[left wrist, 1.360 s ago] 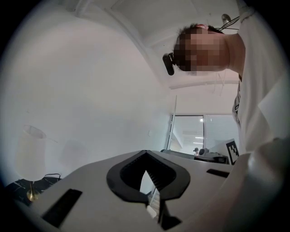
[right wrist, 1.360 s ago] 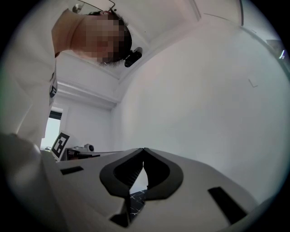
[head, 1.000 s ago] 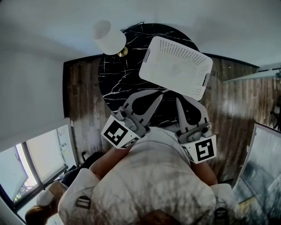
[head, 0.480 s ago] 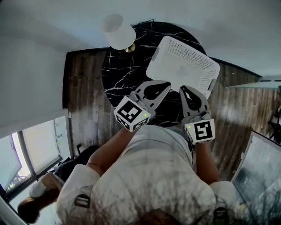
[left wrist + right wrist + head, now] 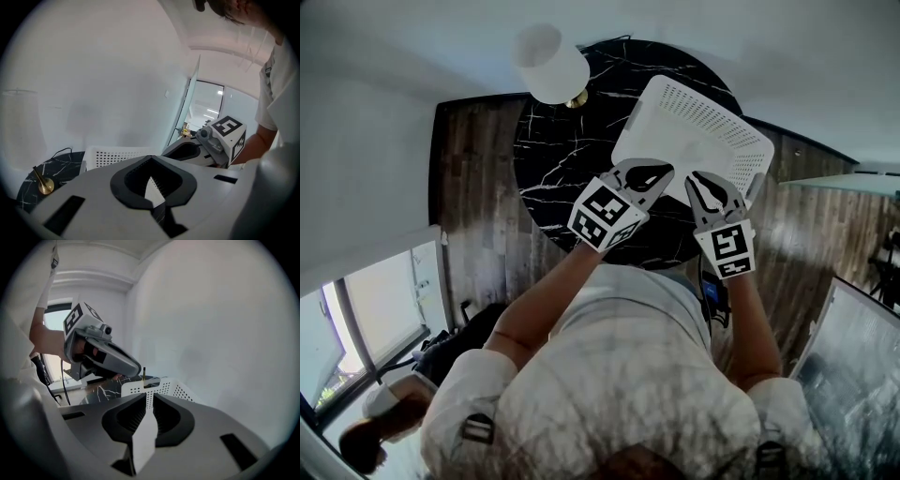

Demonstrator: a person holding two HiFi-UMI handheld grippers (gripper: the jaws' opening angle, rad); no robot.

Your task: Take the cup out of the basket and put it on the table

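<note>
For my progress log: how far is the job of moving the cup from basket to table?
Done: nothing; no cup stands on the table. In hand: left gripper and right gripper, both shut and empty, hover at the basket edge. Left: grasp, lift, place. I cannot make out the cup.

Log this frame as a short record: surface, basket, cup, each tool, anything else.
surface: round black marble table
basket: white perforated basket on the table, right of the lamp
cup: not made out in any view
left tool: left tool jaws together, empty, at the basket's near edge
right tool: right tool jaws together, empty, beside the left one
other: white-shaded lamp at the table's far edge
</note>
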